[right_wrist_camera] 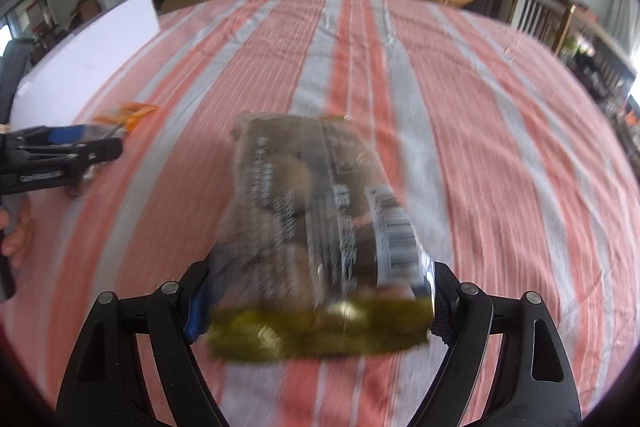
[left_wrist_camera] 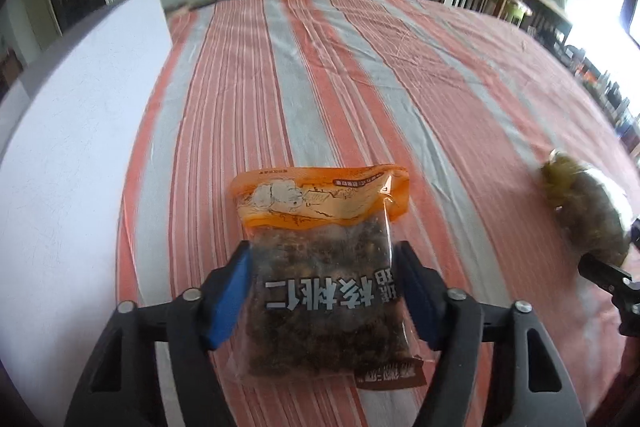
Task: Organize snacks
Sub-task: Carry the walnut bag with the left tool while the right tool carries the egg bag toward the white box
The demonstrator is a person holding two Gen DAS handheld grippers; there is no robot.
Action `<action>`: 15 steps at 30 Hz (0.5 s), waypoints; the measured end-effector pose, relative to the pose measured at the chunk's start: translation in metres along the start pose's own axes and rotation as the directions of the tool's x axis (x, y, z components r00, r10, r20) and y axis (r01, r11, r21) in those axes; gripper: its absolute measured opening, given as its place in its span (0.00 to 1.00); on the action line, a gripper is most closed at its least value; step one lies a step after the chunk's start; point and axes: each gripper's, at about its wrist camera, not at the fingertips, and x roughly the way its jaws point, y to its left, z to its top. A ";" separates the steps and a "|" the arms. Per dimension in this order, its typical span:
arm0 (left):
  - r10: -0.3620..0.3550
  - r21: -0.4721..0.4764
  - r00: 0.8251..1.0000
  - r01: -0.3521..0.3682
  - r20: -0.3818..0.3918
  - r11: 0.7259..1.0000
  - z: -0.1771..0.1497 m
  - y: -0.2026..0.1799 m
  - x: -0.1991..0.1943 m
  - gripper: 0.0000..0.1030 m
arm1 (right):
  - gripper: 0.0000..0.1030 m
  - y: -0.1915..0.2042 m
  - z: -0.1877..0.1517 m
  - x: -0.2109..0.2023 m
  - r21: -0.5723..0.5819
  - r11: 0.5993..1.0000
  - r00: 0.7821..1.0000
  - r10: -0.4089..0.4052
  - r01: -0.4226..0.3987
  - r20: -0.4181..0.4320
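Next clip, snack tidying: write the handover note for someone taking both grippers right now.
Left gripper: shut on the orange-topped clear bag of dark walnut pieces, over the striped orange-and-grey cloth.
Right gripper: shut on the green-edged clear bag of round brown snacks; view blurred.
Done: both bags gripped.
Left: placing both; no destination shows, only a white board at the left edge.

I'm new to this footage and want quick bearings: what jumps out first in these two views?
An orange-topped clear plastic bag of dark walnut pieces sits clamped between the blue pads of the left gripper, low in the left wrist view. A blurred clear bag of brown round snacks with an olive-green end fills the right gripper. Beneath both spreads a coral-and-grey striped cloth.
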 end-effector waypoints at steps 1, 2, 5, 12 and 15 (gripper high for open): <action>-0.014 -0.019 1.000 0.014 0.002 1.000 -0.002 0.003 -0.003 0.63 | 0.82 -0.001 0.002 -0.005 0.012 1.000 1.000 0.027 -0.027 -0.002; -0.028 -0.045 1.000 0.028 0.013 0.999 -0.006 0.006 -0.007 0.63 | 0.82 -0.002 0.007 -0.015 0.024 0.998 0.998 0.060 -0.060 0.003; -0.061 -0.110 0.997 0.064 0.038 0.992 -0.015 0.010 -0.019 0.62 | 0.82 0.000 0.027 -0.025 0.017 0.997 0.997 0.077 -0.077 -0.022; -0.125 -0.177 0.986 0.144 0.113 0.974 -0.030 0.004 -0.067 0.62 | 0.62 -0.001 0.051 0.012 -0.002 0.998 0.970 0.064 -0.067 -0.235; -0.205 -0.243 0.959 0.251 0.196 0.937 -0.028 0.013 -0.108 0.62 | 0.61 -0.005 0.061 -0.012 0.057 0.993 0.978 0.115 -0.107 -0.176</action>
